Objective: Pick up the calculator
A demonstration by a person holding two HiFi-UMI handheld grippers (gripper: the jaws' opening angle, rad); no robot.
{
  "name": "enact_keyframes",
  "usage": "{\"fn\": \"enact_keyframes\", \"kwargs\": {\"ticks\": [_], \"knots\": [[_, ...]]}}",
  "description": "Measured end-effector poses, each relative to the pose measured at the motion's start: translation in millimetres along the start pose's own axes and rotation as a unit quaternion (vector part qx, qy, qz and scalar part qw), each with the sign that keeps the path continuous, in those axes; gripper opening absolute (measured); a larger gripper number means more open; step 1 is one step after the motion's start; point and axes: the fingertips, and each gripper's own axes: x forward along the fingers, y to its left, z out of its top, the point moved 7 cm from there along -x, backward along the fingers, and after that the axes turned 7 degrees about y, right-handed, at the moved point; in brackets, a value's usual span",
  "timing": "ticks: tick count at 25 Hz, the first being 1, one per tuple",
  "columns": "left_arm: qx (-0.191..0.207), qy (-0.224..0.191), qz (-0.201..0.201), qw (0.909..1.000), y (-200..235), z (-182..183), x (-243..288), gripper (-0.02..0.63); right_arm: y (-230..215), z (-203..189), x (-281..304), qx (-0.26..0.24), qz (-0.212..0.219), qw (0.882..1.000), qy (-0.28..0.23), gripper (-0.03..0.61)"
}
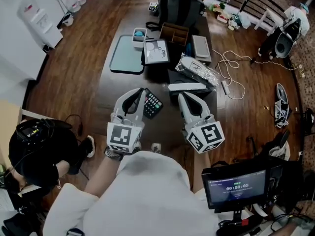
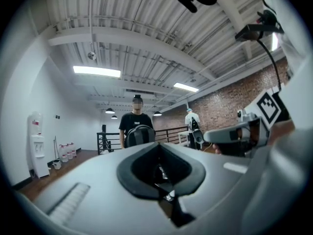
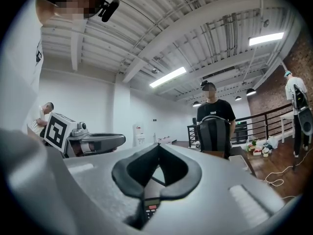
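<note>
Approach step: black rectangular keypad calculator [image 1: 153,103] lies just right of my closed, empty left hand-held gripper [image 1: 140,92]; next I open around it.

The dark tabletop [image 1: 109,93] carries a teal tray [image 1: 126,55] near its left edge and a backpack [image 1: 179,9] at its far end. A wooden box [image 1: 173,32] and a foil packet [image 1: 198,70] lie mid-table, and the calculator [image 1: 152,103] lies nearest the near edge.
</note>
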Motion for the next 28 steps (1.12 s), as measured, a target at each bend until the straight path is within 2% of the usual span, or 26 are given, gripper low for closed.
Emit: {"fn": "enact_keyframes", "kwargs": {"ticks": [4,7,9,12,16,20,28], "knots": [[-0.002,0.015,-0.027,0.9995,4,-3,11,0.006,3,2,11,0.001,0.000,1.000,0.006,0.000],[0.001,0.029,-0.035,0.9989,8,-6,17,0.009,2,-4,18,0.013,-0.017,0.999,0.026,0.000],[-0.009,0.039,-0.035,0.9986,12,-12,17,0.042,2,-13,21,0.031,-0.027,0.998,0.047,0.004],[-0.024,0.057,-0.032,0.9976,20,-25,17,0.107,4,-27,25,0.050,-0.030,0.996,0.071,0.071],[-0.042,0.081,-0.032,0.9953,27,-43,21,0.147,7,-44,33,0.067,-0.026,0.993,0.097,0.138],[-0.051,0.110,-0.042,0.9917,25,-62,22,0.186,10,-58,42,0.074,-0.031,0.989,0.123,0.170],[-0.070,0.151,-0.053,0.9846,18,-94,31,0.187,3,-80,54,0.085,-0.045,0.982,0.161,0.173]]}}
